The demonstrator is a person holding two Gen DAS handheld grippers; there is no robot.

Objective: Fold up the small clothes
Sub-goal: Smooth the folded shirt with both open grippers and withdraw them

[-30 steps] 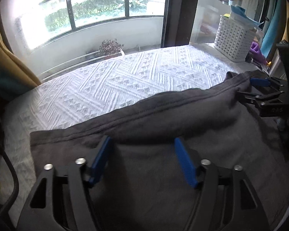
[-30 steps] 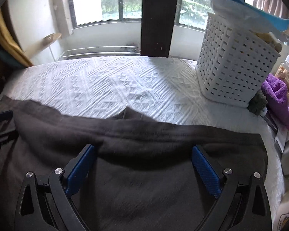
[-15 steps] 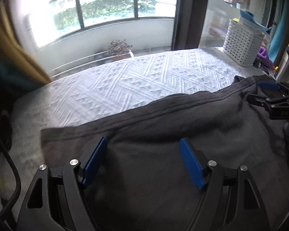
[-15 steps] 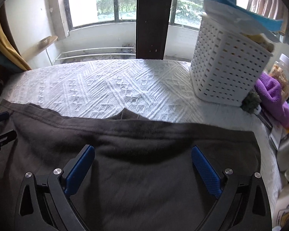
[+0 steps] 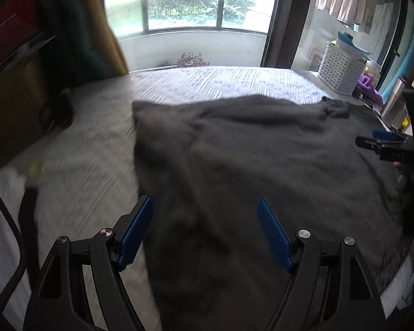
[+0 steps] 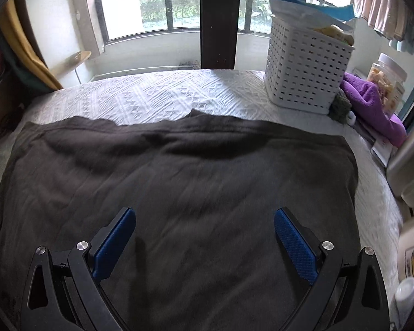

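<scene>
A dark grey garment [image 5: 248,165] lies spread flat on the white textured bedspread [image 5: 207,82]; it also fills the right wrist view [image 6: 179,179]. My left gripper [image 5: 204,229] is open and empty, raised above the garment's near left edge. My right gripper [image 6: 204,237] is open and empty above the garment's near middle. It also shows side-on at the right edge of the left wrist view [image 5: 381,138], over the garment's right side.
A white perforated basket [image 6: 303,66] with items stands at the bed's far right corner, next to a purple cloth [image 6: 372,104] and a jar [image 6: 386,80]. A window with railing lies beyond the bed. Yellow fabric [image 5: 110,27] hangs at left.
Both grippers have pulled back and risen from the garment, so more of it shows. The left view has swung left. Both stay open.
</scene>
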